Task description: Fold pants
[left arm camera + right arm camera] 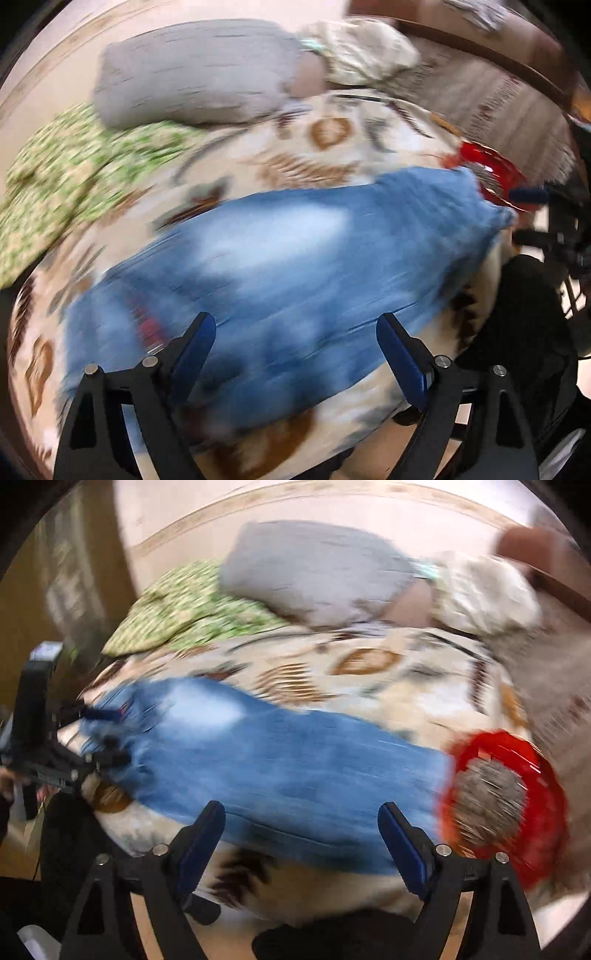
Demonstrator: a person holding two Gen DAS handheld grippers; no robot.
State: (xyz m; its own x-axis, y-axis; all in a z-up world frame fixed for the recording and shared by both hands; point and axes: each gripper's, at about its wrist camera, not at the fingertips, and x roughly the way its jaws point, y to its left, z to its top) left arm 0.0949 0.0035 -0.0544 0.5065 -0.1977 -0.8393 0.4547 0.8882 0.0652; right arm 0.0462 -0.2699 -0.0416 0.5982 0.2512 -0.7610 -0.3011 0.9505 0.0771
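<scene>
Blue faded jeans (280, 258) lie stretched across a patterned bedspread (325, 162); they also show in the right wrist view (288, 768). Both views are motion-blurred. My left gripper (295, 332) is open and empty, its blue-padded fingers (195, 343) hovering over the near edge of the jeans. My right gripper (301, 819) is open and empty above the jeans' near edge. The left gripper also shows in the right wrist view (92, 738) at the jeans' left end. The right gripper appears in the left wrist view (532, 195) at the jeans' right end.
A red basket (517, 797) holding grey cloth sits at the jeans' right end. A grey pillow (314, 572), a green patterned pillow (188, 609) and a pale crumpled cloth (480, 590) lie at the bed's far side. The bed edge is close below the grippers.
</scene>
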